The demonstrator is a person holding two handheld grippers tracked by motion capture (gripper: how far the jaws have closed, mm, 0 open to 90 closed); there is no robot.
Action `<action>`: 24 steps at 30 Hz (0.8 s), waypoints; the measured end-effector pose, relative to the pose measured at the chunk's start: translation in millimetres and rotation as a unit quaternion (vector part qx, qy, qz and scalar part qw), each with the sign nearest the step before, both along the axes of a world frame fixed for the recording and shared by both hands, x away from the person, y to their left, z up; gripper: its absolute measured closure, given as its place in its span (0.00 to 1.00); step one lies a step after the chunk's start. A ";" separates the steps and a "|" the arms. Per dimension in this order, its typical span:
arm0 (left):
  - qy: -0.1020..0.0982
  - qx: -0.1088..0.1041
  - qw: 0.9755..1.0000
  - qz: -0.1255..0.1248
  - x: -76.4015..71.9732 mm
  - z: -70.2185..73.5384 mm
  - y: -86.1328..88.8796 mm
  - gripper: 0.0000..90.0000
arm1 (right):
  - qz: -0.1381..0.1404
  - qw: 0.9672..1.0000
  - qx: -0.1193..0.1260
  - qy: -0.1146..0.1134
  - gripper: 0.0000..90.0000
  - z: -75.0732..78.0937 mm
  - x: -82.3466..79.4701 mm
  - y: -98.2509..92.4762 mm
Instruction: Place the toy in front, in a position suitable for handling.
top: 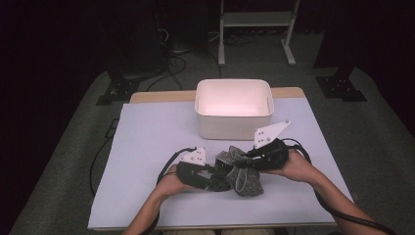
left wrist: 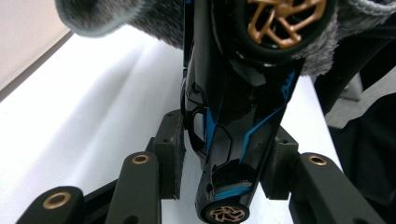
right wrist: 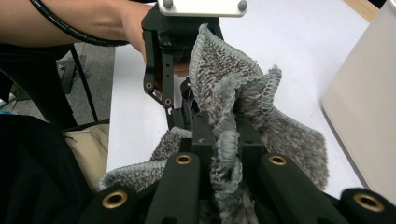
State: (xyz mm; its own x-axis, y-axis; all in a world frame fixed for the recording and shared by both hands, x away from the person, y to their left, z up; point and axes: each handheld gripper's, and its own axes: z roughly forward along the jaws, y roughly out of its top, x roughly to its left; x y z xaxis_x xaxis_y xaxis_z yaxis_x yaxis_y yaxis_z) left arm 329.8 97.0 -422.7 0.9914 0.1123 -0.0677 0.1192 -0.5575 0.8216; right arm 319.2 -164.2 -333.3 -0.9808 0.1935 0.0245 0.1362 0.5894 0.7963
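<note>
While the white bin (top: 234,110) waits at twelve o'clock on the table (top: 147,147), the right gripper (right wrist: 227,154) pinches the grey cloth (top: 243,171) at centre so the left gripper (left wrist: 224,154) can clamp the toy car (left wrist: 233,116) for wiping.

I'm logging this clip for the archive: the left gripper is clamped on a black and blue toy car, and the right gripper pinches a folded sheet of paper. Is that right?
Not quite. The right gripper pinches a grey fuzzy cloth, not paper; the right gripper view shows its knitted edge bunched between the jaws. The left gripper is indeed clamped on the black and blue toy car.
</note>
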 end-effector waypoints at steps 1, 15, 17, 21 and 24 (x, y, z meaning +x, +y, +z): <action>-0.004 0.003 1.000 0.003 -0.7 1.6 1.1 0.65 | 0.002 1.000 0.002 0.000 0.91 0.6 0.0 0.9; 0.001 0.069 0.998 0.001 -1.9 14.3 16.5 0.64 | 0.015 1.000 -0.001 -0.006 0.91 -4.5 -3.4 15.4; -0.001 0.069 0.998 -0.003 -1.3 13.3 11.3 0.64 | 0.018 1.000 0.014 -0.009 0.91 2.5 -4.1 17.6; 0.004 0.072 0.997 -0.006 1.7 11.9 6.0 0.64 | 0.023 1.000 -0.006 -0.016 0.91 2.4 -3.6 23.9; 0.013 0.068 0.998 0.000 4.0 8.0 3.8 0.64 | 0.005 1.000 0.011 0.010 0.91 -10.0 4.0 9.9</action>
